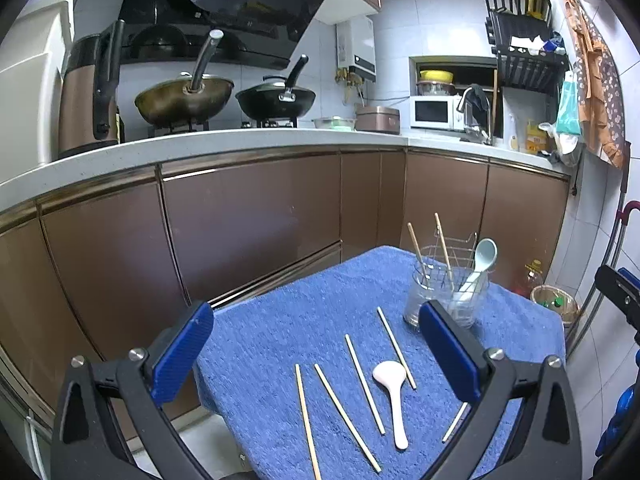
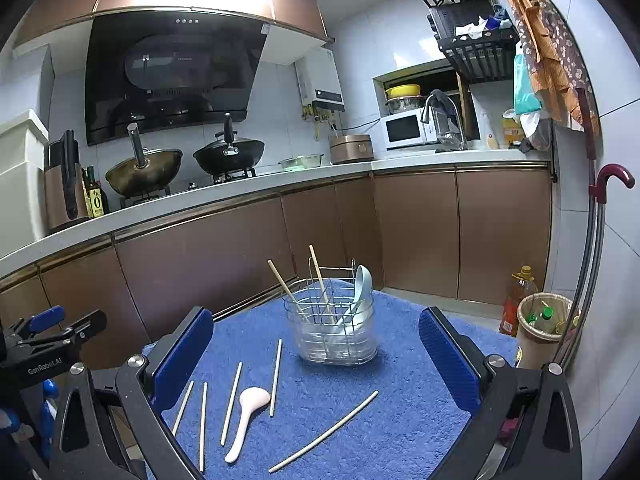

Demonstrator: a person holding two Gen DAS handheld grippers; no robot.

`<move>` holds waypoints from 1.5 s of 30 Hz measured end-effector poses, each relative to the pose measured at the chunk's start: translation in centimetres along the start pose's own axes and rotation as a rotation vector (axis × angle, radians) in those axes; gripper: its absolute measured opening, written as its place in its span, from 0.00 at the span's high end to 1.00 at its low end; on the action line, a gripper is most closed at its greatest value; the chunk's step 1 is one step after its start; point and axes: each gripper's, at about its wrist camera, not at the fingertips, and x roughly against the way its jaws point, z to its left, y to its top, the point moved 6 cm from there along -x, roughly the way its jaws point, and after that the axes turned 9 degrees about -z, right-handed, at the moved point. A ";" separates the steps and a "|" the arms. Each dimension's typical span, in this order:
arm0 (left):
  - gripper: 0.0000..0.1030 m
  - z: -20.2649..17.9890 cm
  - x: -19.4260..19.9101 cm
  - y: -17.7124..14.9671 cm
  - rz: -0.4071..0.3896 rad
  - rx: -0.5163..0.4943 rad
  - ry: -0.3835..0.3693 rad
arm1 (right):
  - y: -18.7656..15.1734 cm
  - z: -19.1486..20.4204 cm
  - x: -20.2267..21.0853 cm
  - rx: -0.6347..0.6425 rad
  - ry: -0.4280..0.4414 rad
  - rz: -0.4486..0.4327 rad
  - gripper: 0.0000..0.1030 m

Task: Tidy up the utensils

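Note:
A clear utensil holder (image 1: pixel 446 292) (image 2: pixel 336 330) with a wire insert stands at the back of a blue towel (image 1: pixel 304 312) (image 2: pixel 400 420). Inside it are two chopsticks (image 2: pixel 320 278) and a pale blue spoon (image 1: pixel 478 268) (image 2: pixel 360 292). Several loose chopsticks (image 1: pixel 362 384) (image 2: pixel 232 402) and a white spoon (image 1: pixel 394 394) (image 2: pixel 246 416) lie flat on the towel. One chopstick (image 2: pixel 324 432) lies apart, slanted. My left gripper (image 1: pixel 316 356) is open above the towel, holding nothing. My right gripper (image 2: pixel 316 356) is open too, short of the holder.
Brown cabinets (image 1: pixel 248 220) and a white counter (image 2: pixel 240 190) with two woks (image 1: pixel 184 96) run behind. A bin (image 2: pixel 546 316) and an oil bottle (image 2: pixel 518 296) stand on the floor at the right, beside a metal stand (image 2: pixel 596 240).

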 end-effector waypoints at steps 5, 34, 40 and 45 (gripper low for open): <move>0.00 -0.2 -0.7 -0.8 0.031 0.002 -0.012 | -0.7 0.2 -0.7 0.006 0.008 0.026 0.00; 0.03 2.0 -6.2 -6.8 0.257 0.004 0.033 | -5.8 -0.8 -4.9 -0.026 0.050 0.224 0.11; 0.23 3.9 -7.8 -9.2 0.384 0.121 0.000 | -7.2 -2.5 -5.7 -0.089 0.045 0.279 0.18; 0.29 4.1 -9.3 -10.6 0.485 0.263 -0.084 | -8.8 -3.7 -6.5 -0.161 0.063 0.350 0.32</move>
